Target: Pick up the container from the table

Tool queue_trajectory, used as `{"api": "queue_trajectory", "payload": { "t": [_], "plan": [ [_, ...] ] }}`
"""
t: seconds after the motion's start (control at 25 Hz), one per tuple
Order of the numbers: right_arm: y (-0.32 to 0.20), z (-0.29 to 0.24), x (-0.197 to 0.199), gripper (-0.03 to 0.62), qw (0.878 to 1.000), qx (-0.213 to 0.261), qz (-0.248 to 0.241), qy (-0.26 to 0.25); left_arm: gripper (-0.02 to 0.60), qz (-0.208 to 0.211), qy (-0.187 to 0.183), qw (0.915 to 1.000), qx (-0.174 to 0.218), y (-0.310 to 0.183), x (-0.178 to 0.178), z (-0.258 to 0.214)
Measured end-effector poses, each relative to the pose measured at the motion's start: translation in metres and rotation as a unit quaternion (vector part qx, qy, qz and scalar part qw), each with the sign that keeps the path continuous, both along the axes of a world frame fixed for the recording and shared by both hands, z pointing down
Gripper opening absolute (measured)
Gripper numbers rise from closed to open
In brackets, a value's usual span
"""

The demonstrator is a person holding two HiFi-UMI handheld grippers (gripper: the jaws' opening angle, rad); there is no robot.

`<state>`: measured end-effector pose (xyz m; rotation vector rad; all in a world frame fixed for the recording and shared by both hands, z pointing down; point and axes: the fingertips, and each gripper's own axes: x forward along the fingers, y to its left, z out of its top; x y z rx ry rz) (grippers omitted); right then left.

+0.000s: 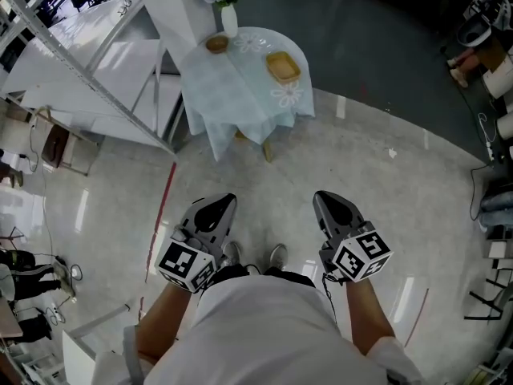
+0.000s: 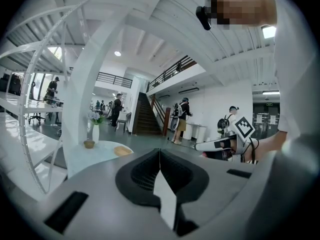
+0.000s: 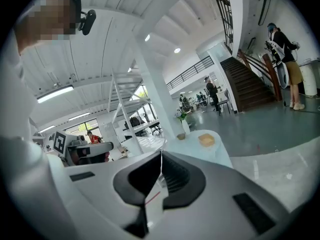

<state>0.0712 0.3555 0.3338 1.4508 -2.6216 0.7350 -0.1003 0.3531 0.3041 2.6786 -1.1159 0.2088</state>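
The container [image 1: 283, 67] is a shallow tan basket on a round table [image 1: 240, 95] with a pale cloth, far ahead of me. It also shows small in the left gripper view as the container [image 2: 122, 150] and in the right gripper view as the container [image 3: 206, 140]. Both grippers hang over the floor near my feet, well short of the table. My left gripper [image 1: 220, 205] is shut with nothing in it, jaws meeting at the tip [image 2: 159, 153]. My right gripper [image 1: 330, 203] is also shut and empty [image 3: 161, 155].
A brown bowl [image 1: 216, 44] and a white vase with flowers [image 1: 229, 18] share the table. A white metal frame [image 1: 96, 79] stands to the left. A red line [image 1: 164, 207] runs along the floor. Several people [image 2: 180, 119] stand by a staircase [image 2: 145, 119].
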Motion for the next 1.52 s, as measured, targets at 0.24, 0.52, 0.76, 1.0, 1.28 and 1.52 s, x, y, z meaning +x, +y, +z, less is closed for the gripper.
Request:
{"api": "queue_trajectory", "payload": {
  "t": [0.24,0.52,0.76,1.0,1.28,1.52],
  "plan": [
    [0.008,0.001,0.031,0.023,1.0,0.003,-0.012,-0.004,0.021,-0.011,-0.008,0.9999,0.007,0.015,0.029,-0.004],
    [0.011,0.003,0.056,0.023,1.0,0.007,-0.021,-0.013,0.02,-0.022,-0.016,0.9996,0.01,0.024,0.053,-0.005],
    [0.006,0.007,0.073,0.023,1.0,0.003,-0.023,-0.019,0.021,-0.025,-0.018,0.9994,0.016,0.022,0.071,-0.01],
    [-0.005,0.007,0.081,0.023,1.0,0.007,-0.021,-0.021,0.021,-0.028,-0.018,0.9993,0.019,0.011,0.076,-0.009],
    [-0.028,0.011,0.089,0.023,1.0,0.009,-0.002,-0.019,0.021,-0.022,-0.012,0.9995,0.021,-0.013,0.078,-0.004],
    [-0.064,0.019,0.08,0.023,1.0,-0.001,0.003,-0.009,0.021,-0.022,-0.004,0.9997,0.012,-0.057,0.066,0.009]
  ]
}}
